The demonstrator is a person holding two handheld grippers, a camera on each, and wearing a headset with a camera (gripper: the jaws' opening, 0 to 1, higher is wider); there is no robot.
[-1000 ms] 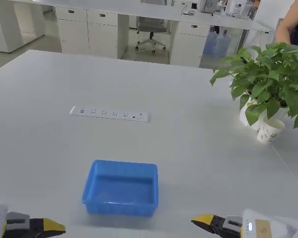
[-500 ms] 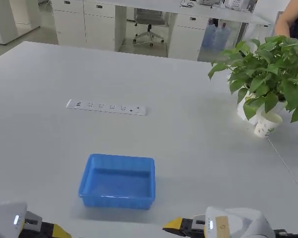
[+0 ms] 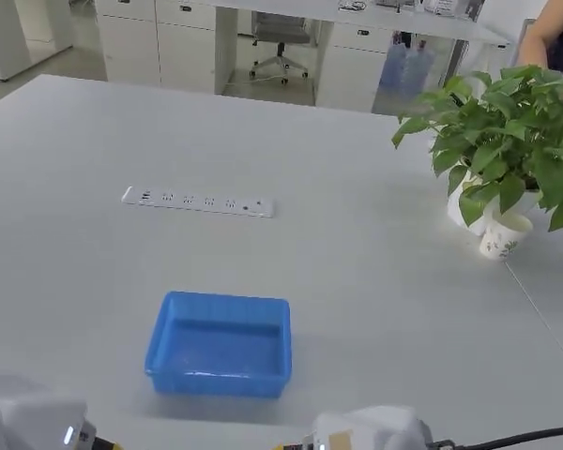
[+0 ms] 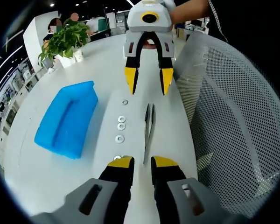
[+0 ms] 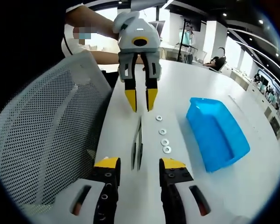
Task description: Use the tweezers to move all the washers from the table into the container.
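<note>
tweezers [image 4: 149,126] lie along the near edge of the table [image 4: 107,60], washers [image 4: 121,126] beside them; left gripper [image 4: 142,163] narrow, right gripper [image 5: 140,164] wide, both empty.

A: What was on the grey table [image 3: 375,281]?
B: Blue container [image 3: 219,344], white power strip [image 3: 197,202] beyond it, potted plant [image 3: 502,150] with paper cup [image 3: 500,239] far right. Tweezers [image 4: 149,130] lay beside a row of washers [image 4: 119,138].

The container [image 3: 218,382] is blue, washers [image 4: 120,138] and tweezers [image 4: 149,126] silvery, plant [image 3: 507,131] green, chair [image 4: 224,93] white mesh.
</note>
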